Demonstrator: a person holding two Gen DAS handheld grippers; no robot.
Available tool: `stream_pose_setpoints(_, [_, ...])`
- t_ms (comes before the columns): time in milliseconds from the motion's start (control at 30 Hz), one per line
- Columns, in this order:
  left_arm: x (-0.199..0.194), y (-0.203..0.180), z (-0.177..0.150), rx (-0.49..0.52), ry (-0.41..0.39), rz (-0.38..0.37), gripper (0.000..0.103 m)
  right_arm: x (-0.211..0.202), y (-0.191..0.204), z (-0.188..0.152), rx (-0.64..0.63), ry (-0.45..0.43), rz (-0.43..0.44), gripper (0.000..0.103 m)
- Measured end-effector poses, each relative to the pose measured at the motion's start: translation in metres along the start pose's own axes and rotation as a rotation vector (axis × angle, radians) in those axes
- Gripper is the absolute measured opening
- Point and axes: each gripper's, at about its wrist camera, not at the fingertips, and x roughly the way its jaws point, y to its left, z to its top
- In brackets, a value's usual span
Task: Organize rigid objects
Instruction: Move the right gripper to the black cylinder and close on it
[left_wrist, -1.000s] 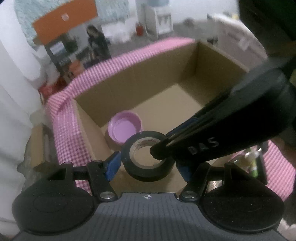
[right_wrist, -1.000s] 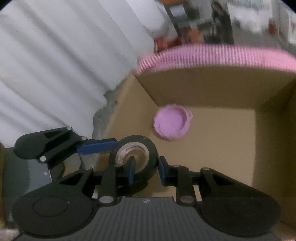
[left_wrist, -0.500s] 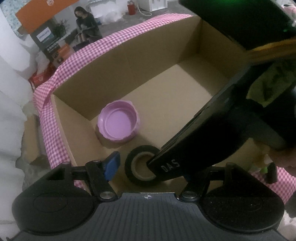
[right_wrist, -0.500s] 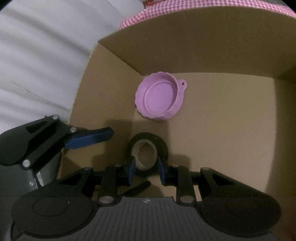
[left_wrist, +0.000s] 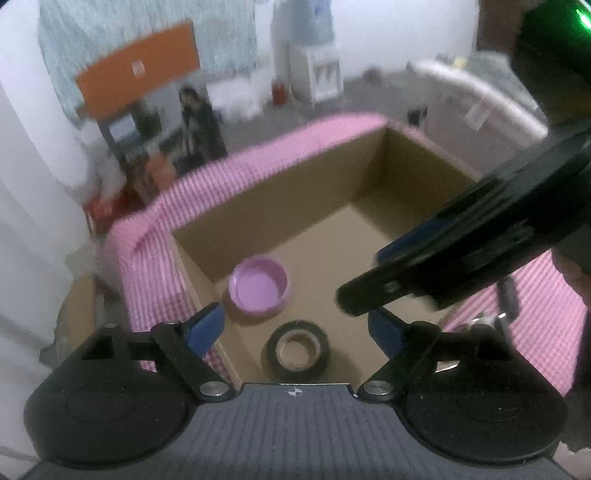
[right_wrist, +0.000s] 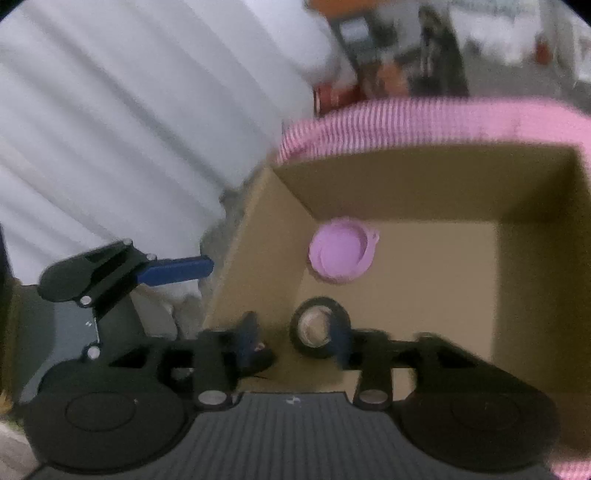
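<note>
Two items lie on the floor of the cardboard box (left_wrist: 369, 254): a black tape roll (left_wrist: 297, 350) at lower centre of the left wrist view, and a purple lid (left_wrist: 258, 290) just above and left of it, the two near each other but apart. The left gripper (left_wrist: 295, 328) hangs above the roll with its jaws wide and opening, nothing between the blue pads. The right gripper (right_wrist: 295, 338) is opening too; in its own blurred view the roll sits on the box floor behind the gap between its fingers, and the pads do not look pressed on it. The drop of the roll therefore seems done, and the step in hand reads as release and pull-away. Next, each gripper likely needs to clear the pink checked cloth (left_wrist: 207, 184) on the box rim and reach for another object; small items show faintly at the right edge of the left view.
</note>
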Motion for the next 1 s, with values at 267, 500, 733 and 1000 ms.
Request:
stream_pose_setpoints(267, [-0.052,-0.040,-0.035,0.010,-0.179,-0.092,0.098,-0.104,0.005,-0.082,0.011,-0.275,0.003,0.064])
stream_pose_setpoints(500, [-0.035,-0.089,-0.062,0.009,-0.206,-0.215,0.098,-0.135,-0.020,-0.167,0.104,-0.356,0.022,0.062])
stream_pose_setpoints(733, [0.013,-0.143,-0.077,0.082,-0.132,-0.259,0.073,-0.115,-0.073,-0.217,0.307,-0.338,0.019,0.052])
stream_pose_setpoints(1000, [0.043,-0.170,-0.075,0.106,-0.049,-0.308,0.046,-0.082,-0.101,-0.223,0.317,-0.271,-0.096,0.041])
